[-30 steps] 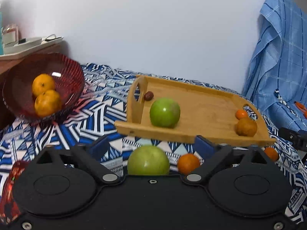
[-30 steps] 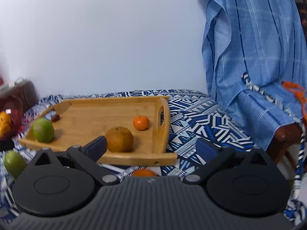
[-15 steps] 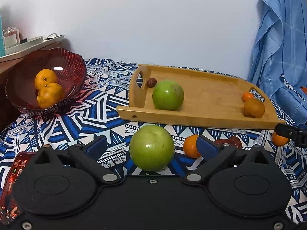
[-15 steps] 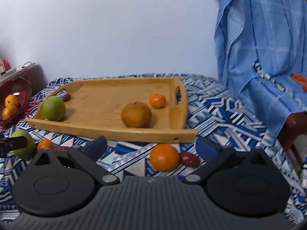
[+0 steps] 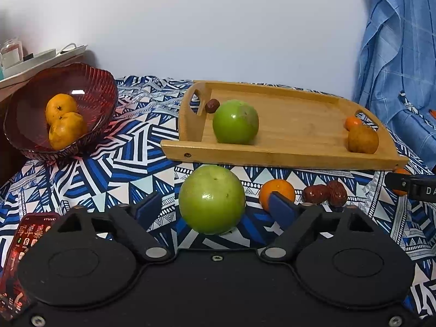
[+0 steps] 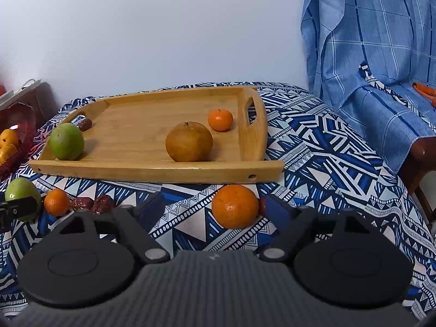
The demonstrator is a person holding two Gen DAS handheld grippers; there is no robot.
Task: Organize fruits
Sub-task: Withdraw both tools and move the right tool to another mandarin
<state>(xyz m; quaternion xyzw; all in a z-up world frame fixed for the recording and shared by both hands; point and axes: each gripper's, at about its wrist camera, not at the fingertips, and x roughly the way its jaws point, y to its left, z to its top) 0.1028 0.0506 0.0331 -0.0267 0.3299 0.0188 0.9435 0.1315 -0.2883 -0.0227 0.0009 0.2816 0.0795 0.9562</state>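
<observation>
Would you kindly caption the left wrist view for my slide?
Left gripper closing around a green apple on the patterned cloth, before a wooden tray.

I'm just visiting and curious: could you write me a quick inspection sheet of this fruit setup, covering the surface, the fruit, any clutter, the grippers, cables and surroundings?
Surface: patterned blue cloth over a table.
Job's things: wooden tray holds a green apple, brown orange, small tangerine and a date. Red bowl holds two oranges. Loose on the cloth: second apple, orange, little tangerine, dates.
Clutter: phone at the near left edge.
Grippers: left gripper closing around the second apple, pads not yet touching; right gripper closing around the loose orange, no contact seen.
Cables: white cord on the side shelf.
Surroundings: white wall, blue checked cloth draped at right.
</observation>
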